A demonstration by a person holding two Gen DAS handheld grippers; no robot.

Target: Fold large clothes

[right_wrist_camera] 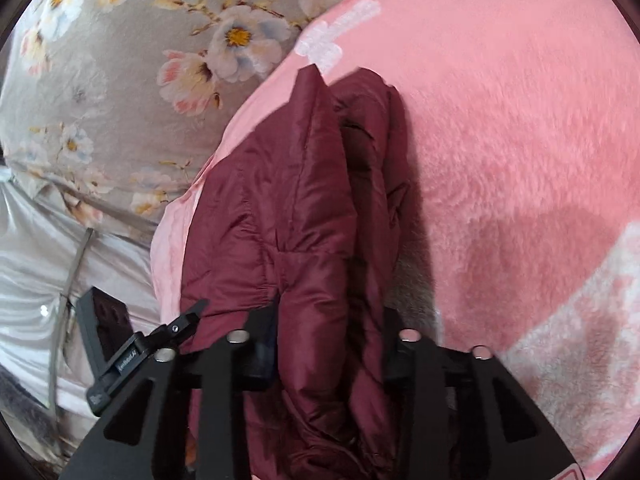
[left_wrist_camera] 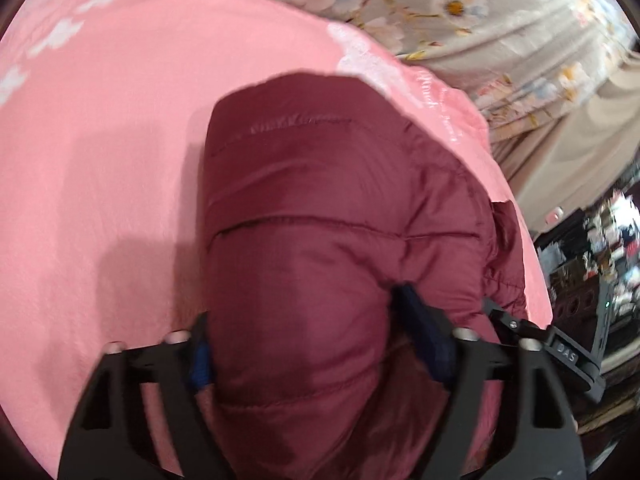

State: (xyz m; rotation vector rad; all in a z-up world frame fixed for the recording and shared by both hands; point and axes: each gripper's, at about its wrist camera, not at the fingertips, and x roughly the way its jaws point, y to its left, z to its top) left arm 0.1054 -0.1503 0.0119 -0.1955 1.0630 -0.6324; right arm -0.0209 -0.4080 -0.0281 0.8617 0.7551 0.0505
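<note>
**Q:** What occupies the centre of the left wrist view?

**A:** A maroon quilted puffer jacket (left_wrist_camera: 320,220), bunched into a thick roll and lying on a pink fleece blanket (left_wrist_camera: 100,160). The left gripper (left_wrist_camera: 312,344) straddles the near end of the roll: one blue-padded finger (left_wrist_camera: 424,340) presses the fabric on one side, the other (left_wrist_camera: 200,360) on the opposite side. The jaws stand wide apart yet are filled by the padded cloth, so the gripper is grasping the jacket.

**Q:** And the right wrist view?

**A:** The same puffer jacket (right_wrist_camera: 288,220), seen as stacked layers with stitched channels, runs away from the camera along the blanket's edge. The right gripper (right_wrist_camera: 328,344) likewise clasps the near end of the garment; fabric bulges between its two fingers and partly hides them.

**Q:** How does the jacket sit relative to the bedding?

**A:** It rests on the pink fleece blanket (right_wrist_camera: 520,140), close to the border where the blanket meets a grey floral bedsheet (right_wrist_camera: 120,60). The floral bedsheet (left_wrist_camera: 460,12) also shows beyond the blanket in the left view.

**Q:** Anything else visible?

**A:** A blurred, cluttered dark area (left_wrist_camera: 592,260) beyond the bed; its contents cannot be identified. In each view the other gripper's black bracket appears beside the jacket.
</note>
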